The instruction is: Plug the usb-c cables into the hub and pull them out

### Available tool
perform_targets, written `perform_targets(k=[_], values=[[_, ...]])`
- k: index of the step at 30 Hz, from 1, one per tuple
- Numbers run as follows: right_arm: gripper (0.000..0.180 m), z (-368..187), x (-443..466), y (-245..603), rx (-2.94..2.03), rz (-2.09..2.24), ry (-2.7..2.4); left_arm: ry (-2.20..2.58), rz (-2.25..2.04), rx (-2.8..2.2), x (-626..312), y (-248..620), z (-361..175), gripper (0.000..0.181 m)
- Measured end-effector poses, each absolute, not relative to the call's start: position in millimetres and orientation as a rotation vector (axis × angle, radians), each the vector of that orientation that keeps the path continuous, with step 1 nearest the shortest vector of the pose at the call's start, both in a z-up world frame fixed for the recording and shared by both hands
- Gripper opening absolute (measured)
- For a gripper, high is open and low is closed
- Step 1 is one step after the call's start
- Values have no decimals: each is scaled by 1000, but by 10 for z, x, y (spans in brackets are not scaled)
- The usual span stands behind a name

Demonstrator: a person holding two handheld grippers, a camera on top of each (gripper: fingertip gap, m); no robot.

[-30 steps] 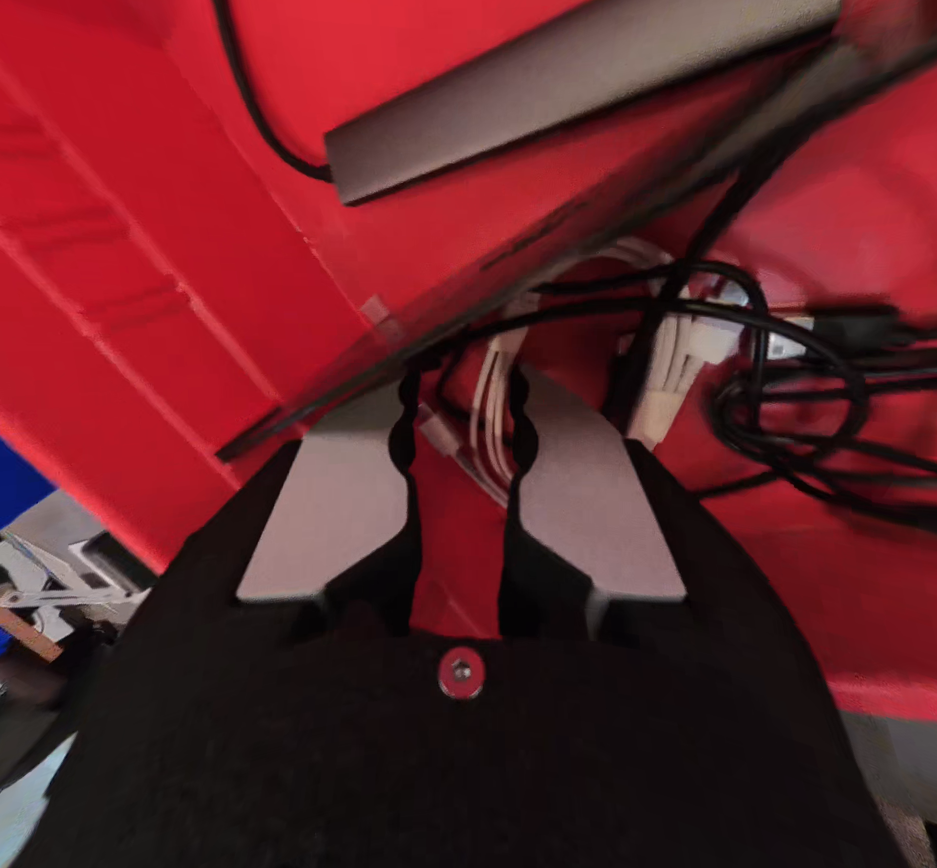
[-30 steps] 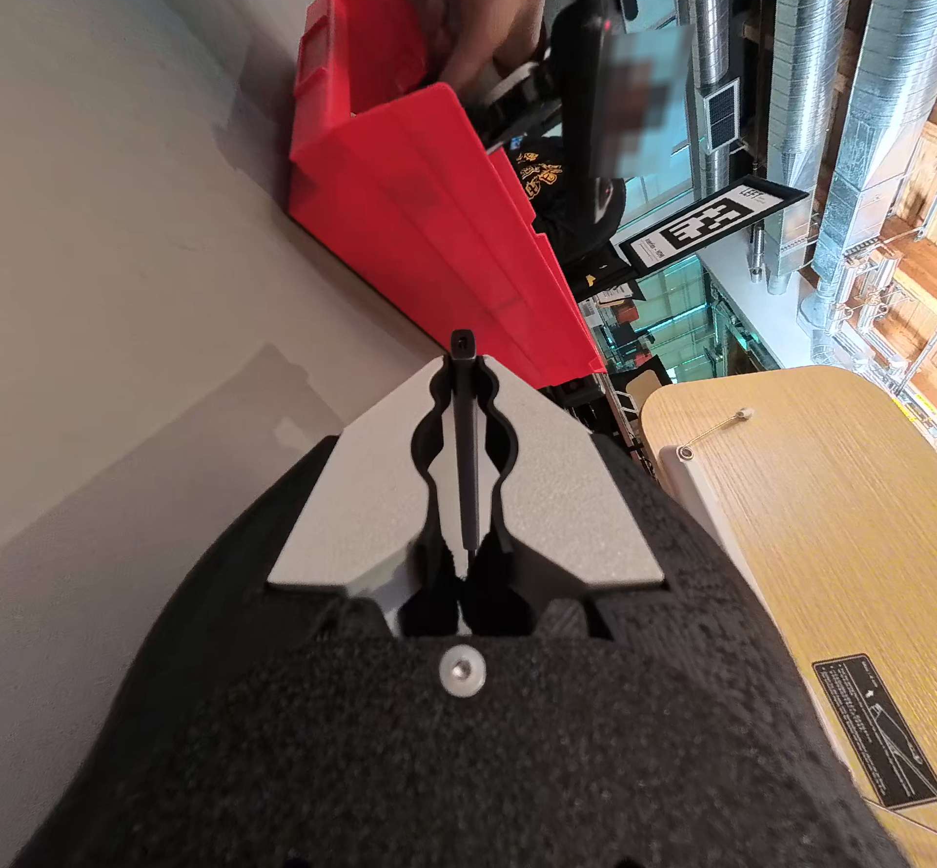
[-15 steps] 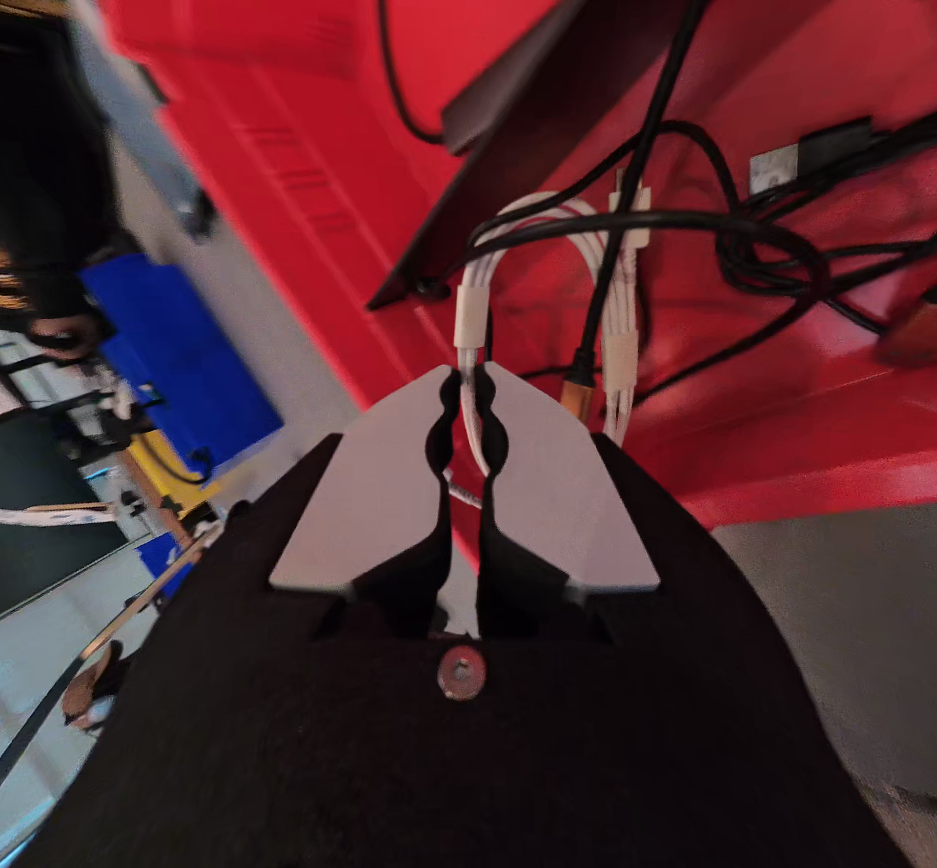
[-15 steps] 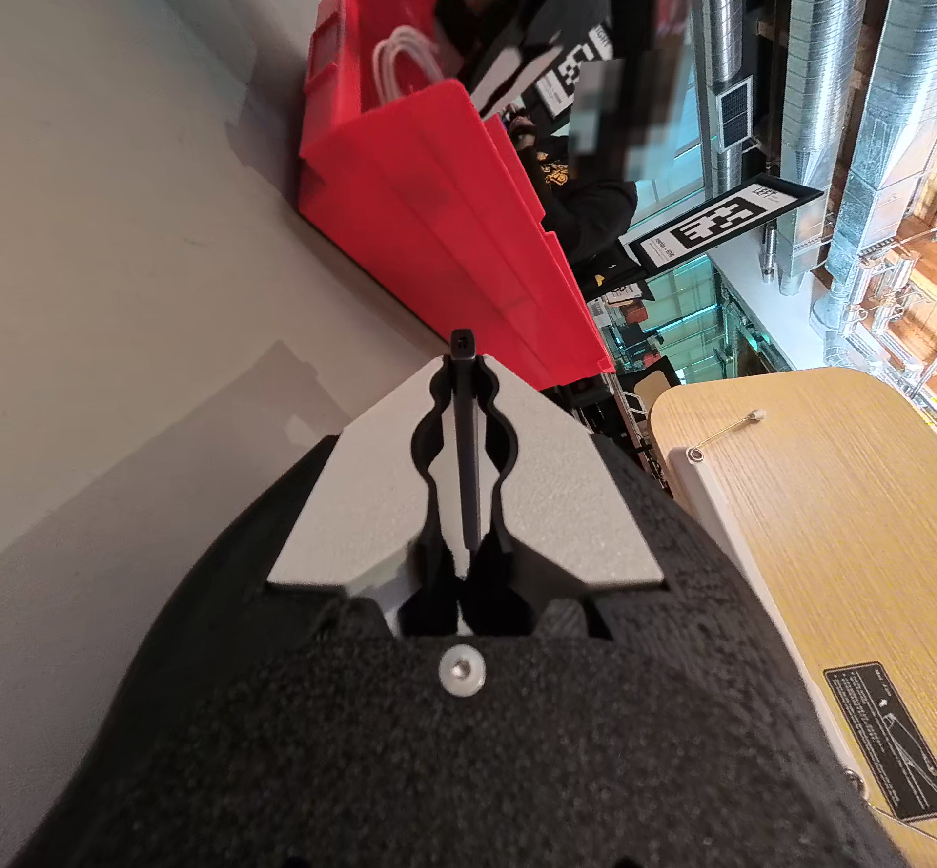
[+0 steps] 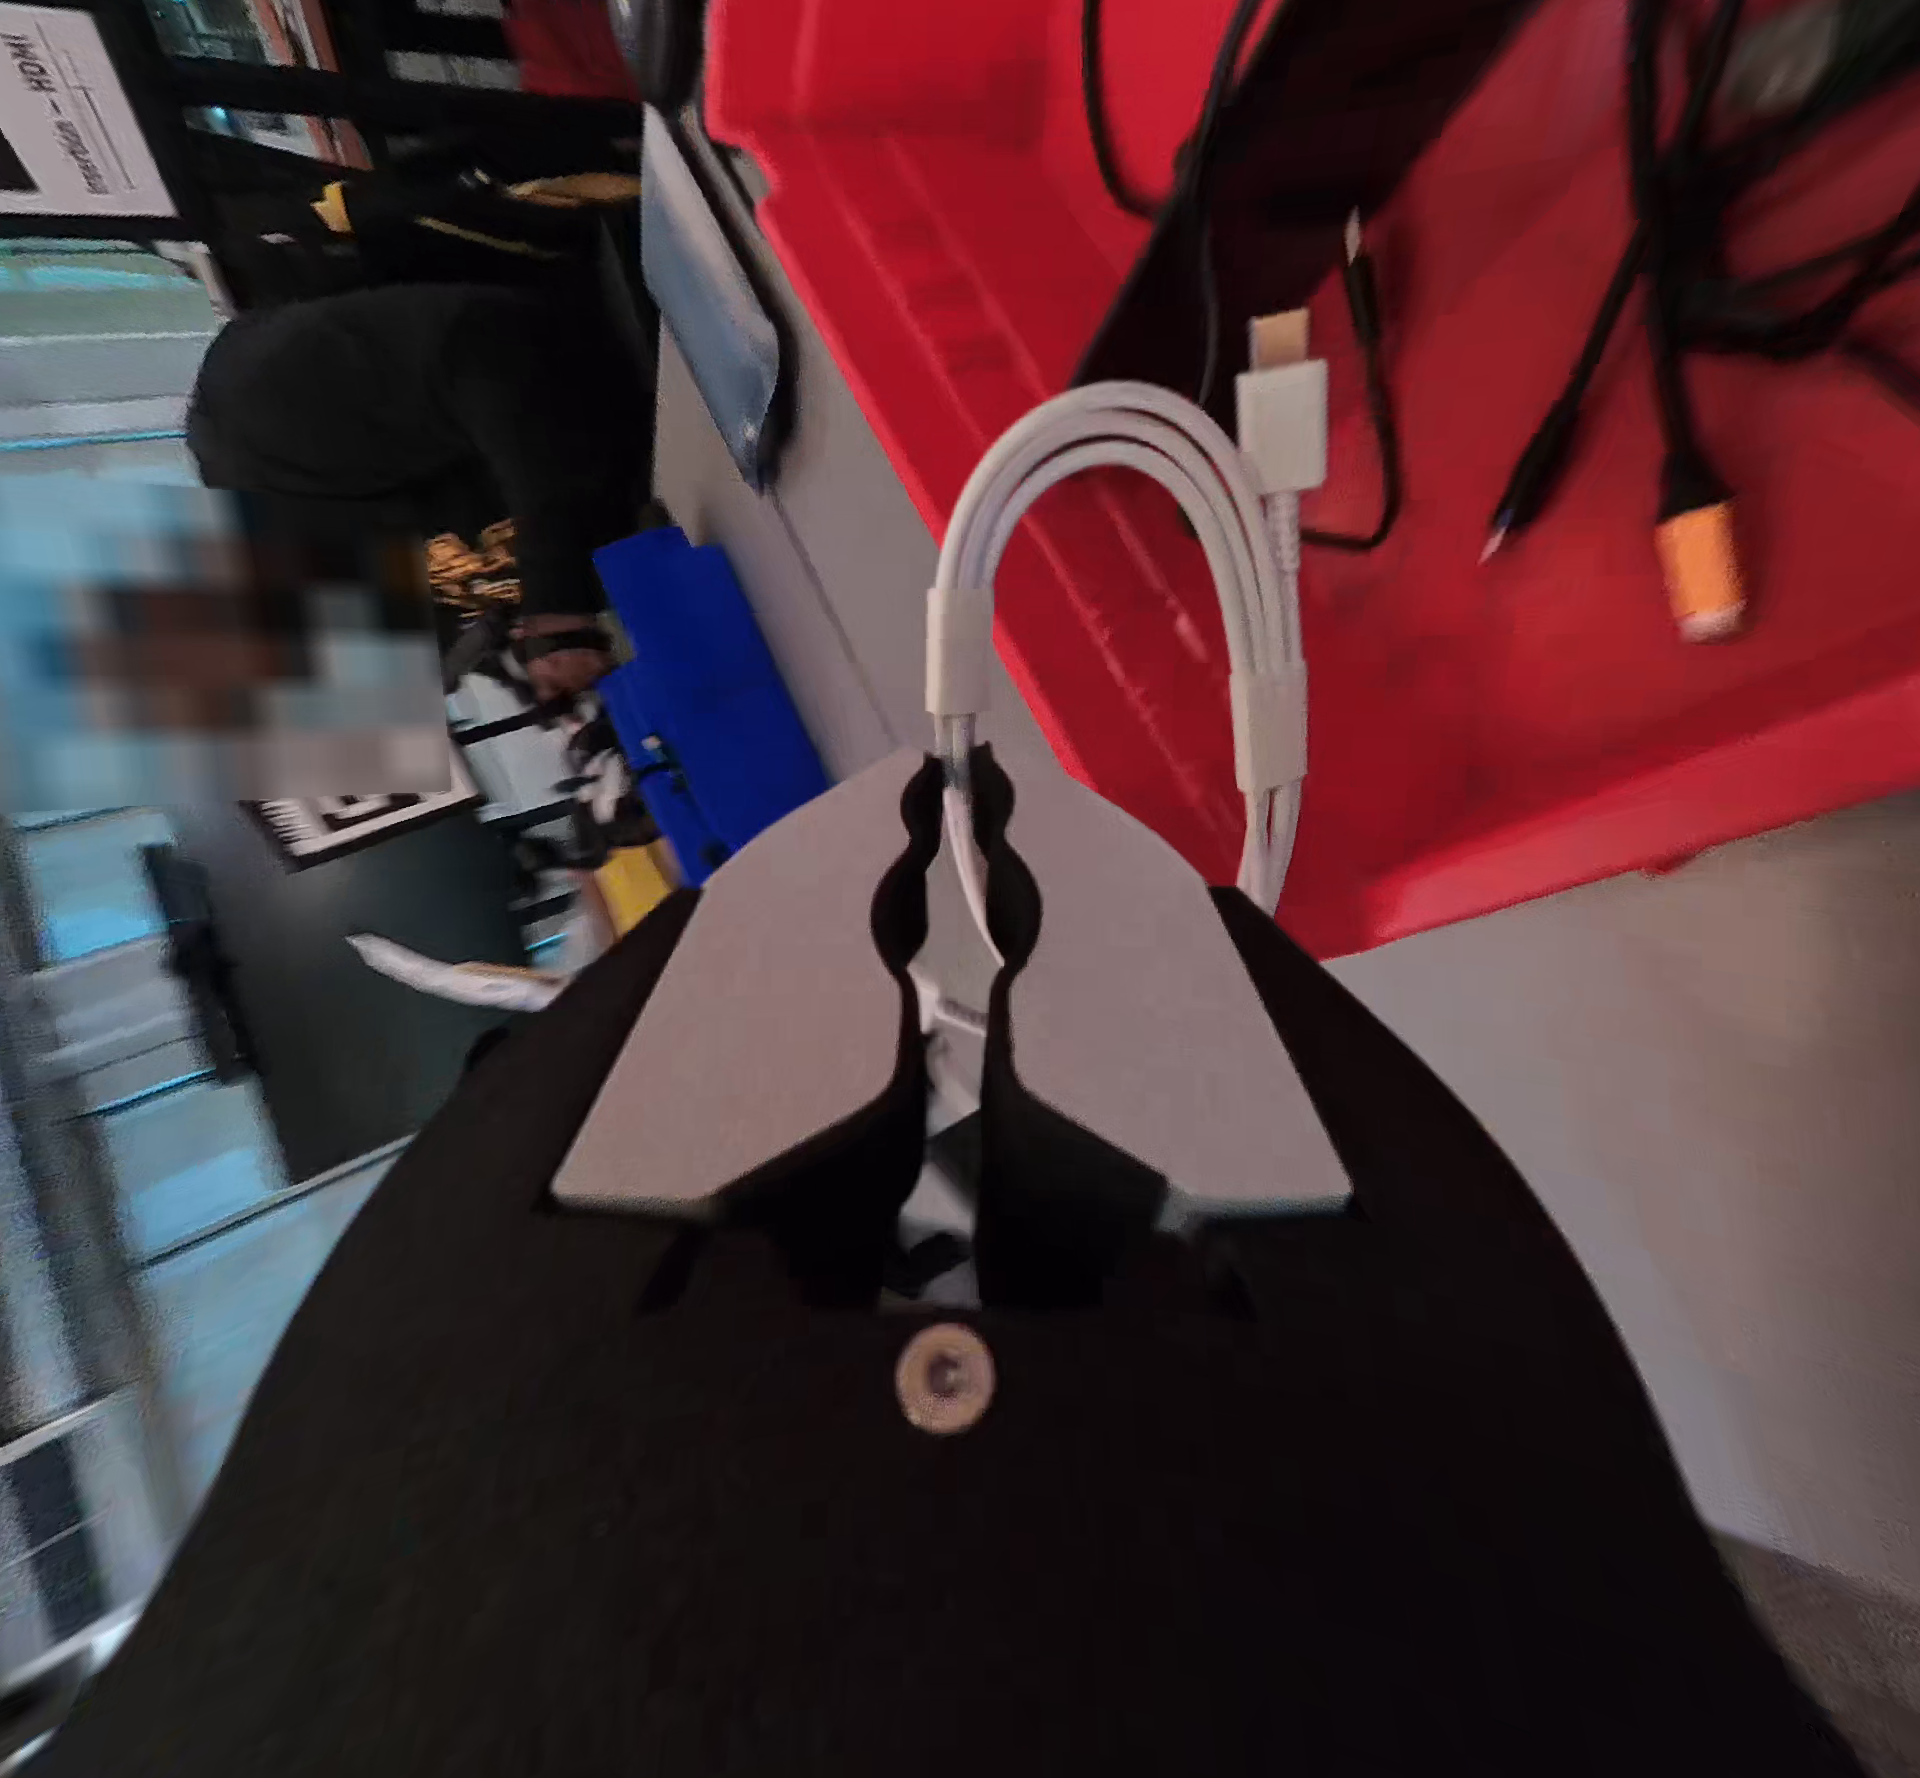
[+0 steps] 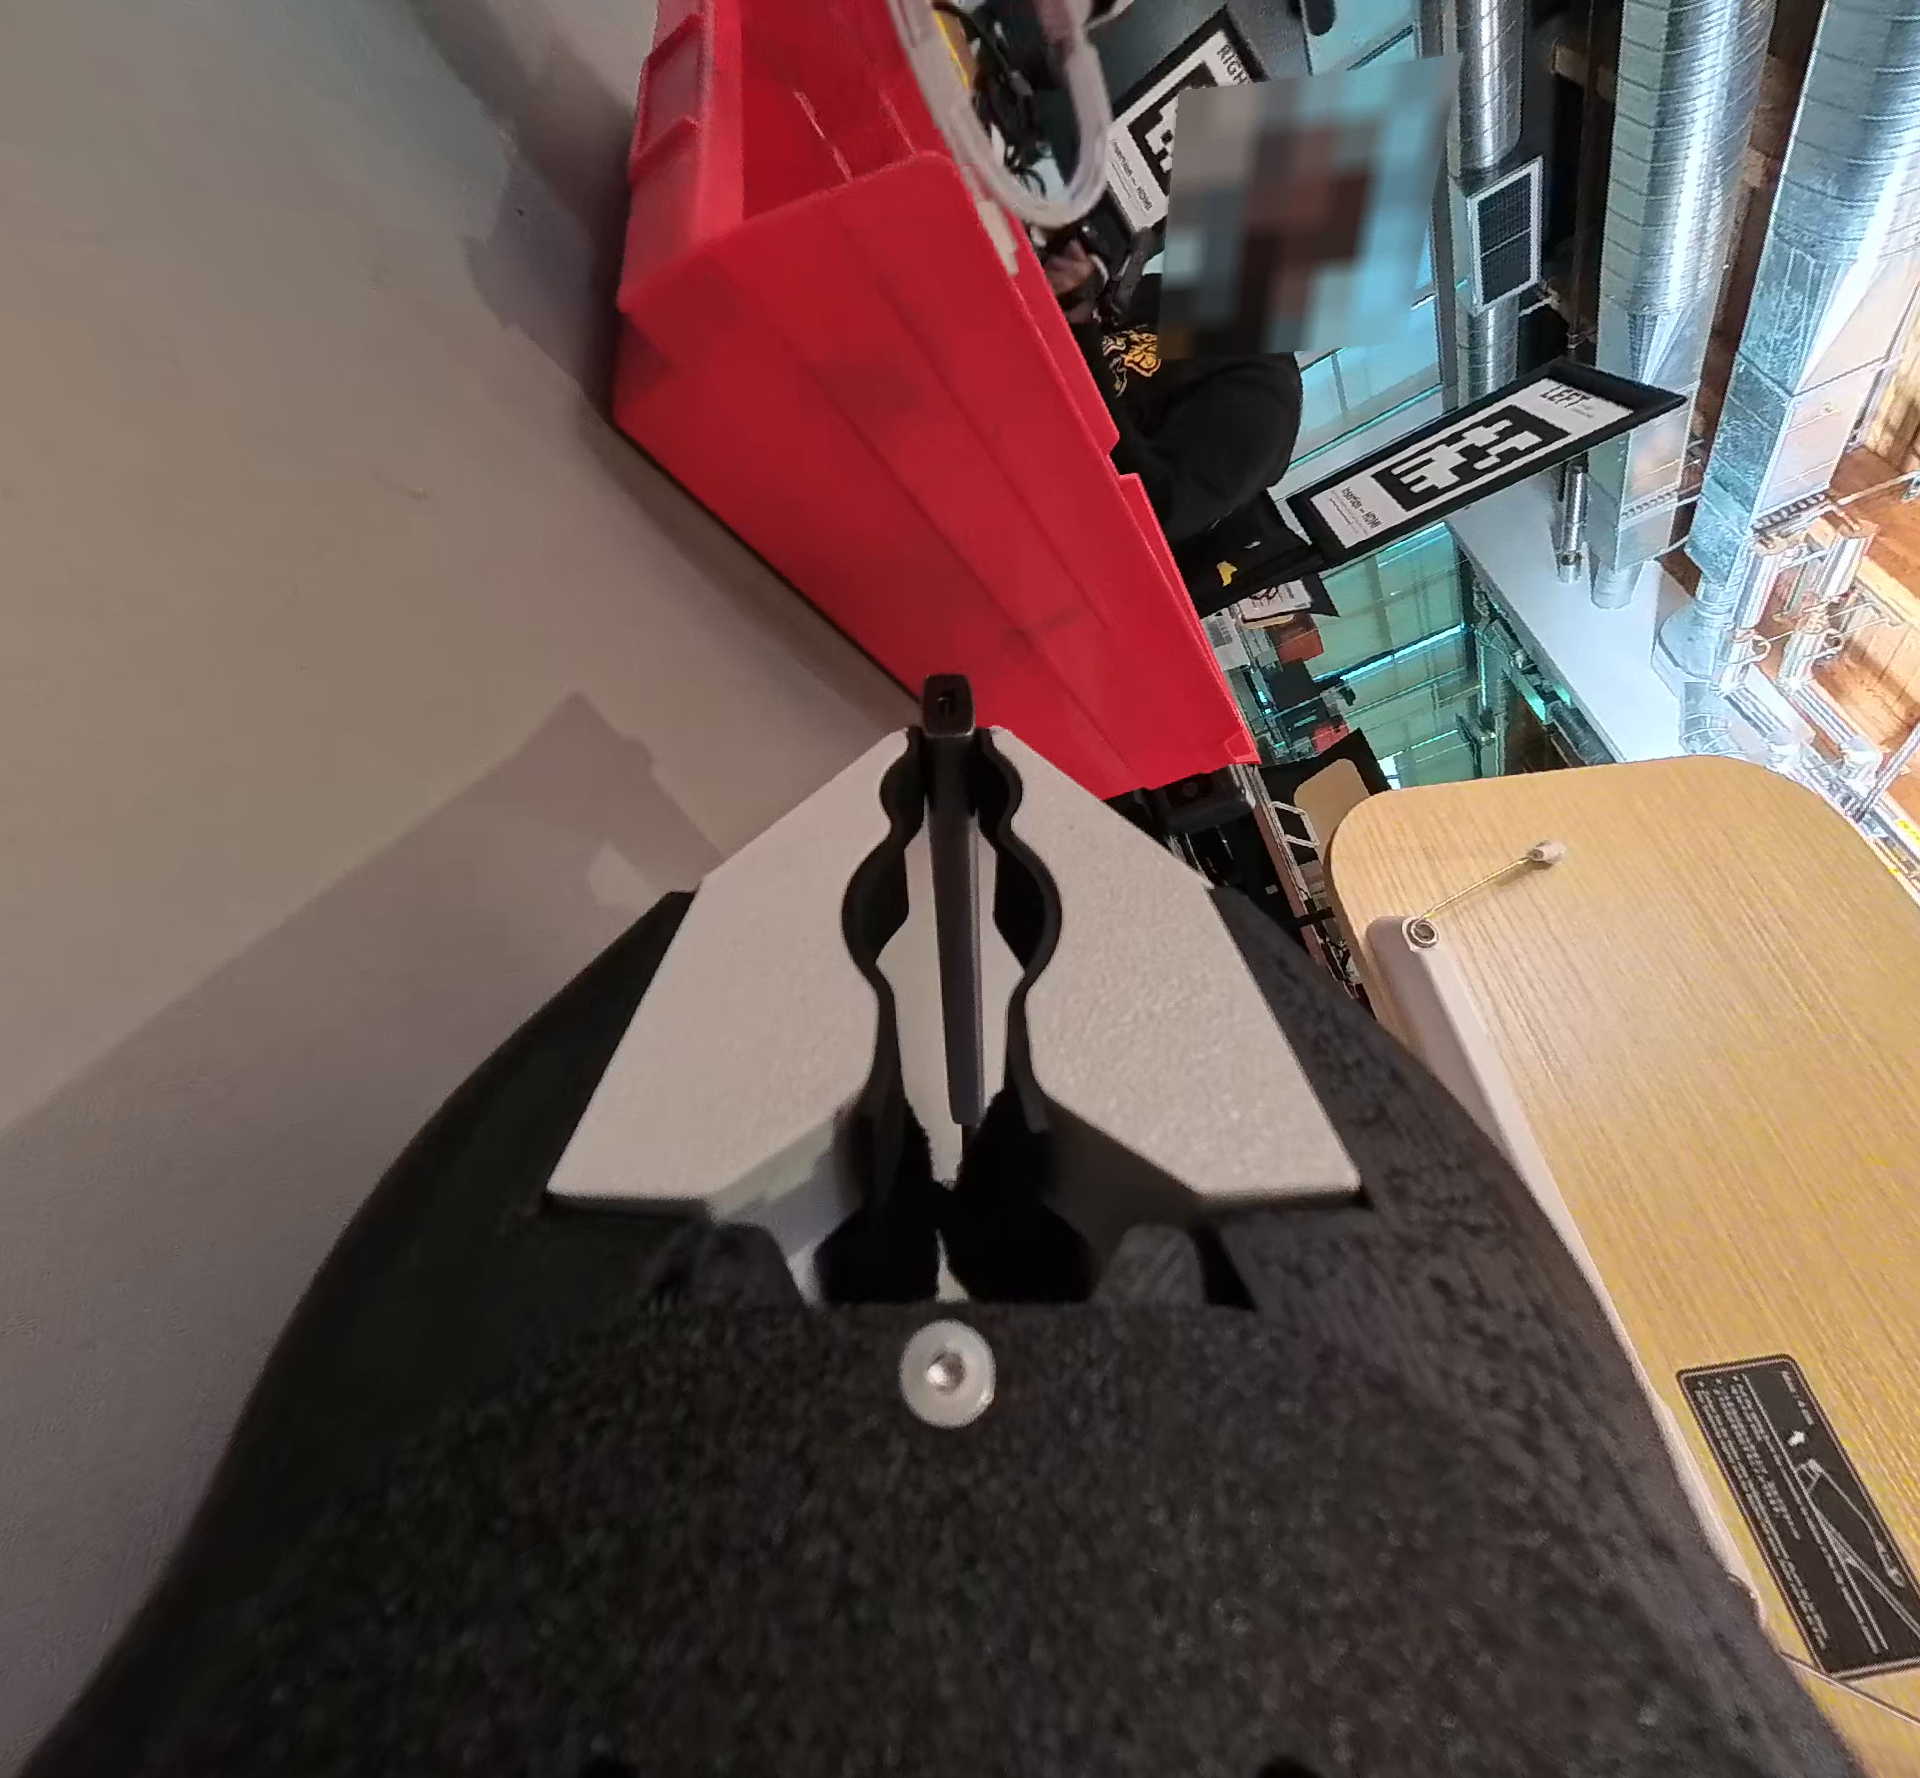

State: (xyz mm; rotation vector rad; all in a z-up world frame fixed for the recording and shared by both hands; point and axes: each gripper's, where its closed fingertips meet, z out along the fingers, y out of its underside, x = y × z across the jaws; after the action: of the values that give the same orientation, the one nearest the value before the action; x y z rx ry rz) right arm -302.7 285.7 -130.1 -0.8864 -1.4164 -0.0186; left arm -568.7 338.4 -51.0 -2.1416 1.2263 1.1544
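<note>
My left gripper [image 5: 958, 767] is shut on a bundled white usb-c cable [image 5: 1091, 414], held in the air beside the red bin [image 5: 1558, 710]. The cable's loop arches up from the fingertips, and its white plug [image 5: 1285, 419] sticks up at the right of the loop. My right gripper [image 6: 948, 739] is shut on a thin dark hub [image 6: 956, 897], seen edge-on, with its end poking past the fingertips. It is held above the grey table [image 6: 260, 481]. The white cable also shows in the right wrist view [image 6: 1039, 159], hanging over the red bin [image 6: 883, 440].
Inside the bin lie tangled black cables [image 5: 1662, 201], an orange-ended plug [image 5: 1699, 575] and a dark flat slab [image 5: 1340, 97]. A blue bin [image 5: 707, 689] and a person stand beyond the table. A light wooden tabletop [image 6: 1662, 1001] is to the right of my right gripper. About 30 cm separates my left fingertips from my right.
My left gripper closed on the white cable bundle inside the bin and lifted it up and out. The right gripper has kept still, holding the hub.
</note>
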Motion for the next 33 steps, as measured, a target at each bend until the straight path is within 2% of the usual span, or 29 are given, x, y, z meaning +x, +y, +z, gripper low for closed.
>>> perform_targets(k=[5, 9, 15, 19, 23, 24, 26, 30, 33], values=[[8, -1238, -3006, 2878, -900, 7, -1380, 1023, 504, -2227, -5111, 2933, -383, 5], [8, -1205, -2995, 2890, -907, 20, -1360, 1127, -136, -2352, -4318, 2166, -655, 5], [8, -1227, -3006, 2883, -901, 10, -1374, 1436, -203, -2398, -3762, 1576, -1448, 5], [8, -1229, -3004, 2885, -903, 11, -1375, 1920, -203, -1906, -3380, 1245, -1639, 5], [8, -1240, -3010, 2882, -902, 9, -1382, 2025, -137, -1762, -3322, 1179, -1698, 6], [8, -1243, -3011, 2881, -902, 9, -1383, 2001, -159, -1763, -3320, 1171, -1685, 8], [8, -1248, -3012, 2882, -903, 9, -1386, 1854, -204, -1829, -3354, 1236, -1580, 33], [8, -1258, -3015, 2883, -903, 8, -1390, 1268, -352, -2135, -3678, 1485, -1255, 27], [8, -1268, -3020, 2882, -902, 5, -1395, 766, -324, -2322, -3983, 1508, -1285, 24]])
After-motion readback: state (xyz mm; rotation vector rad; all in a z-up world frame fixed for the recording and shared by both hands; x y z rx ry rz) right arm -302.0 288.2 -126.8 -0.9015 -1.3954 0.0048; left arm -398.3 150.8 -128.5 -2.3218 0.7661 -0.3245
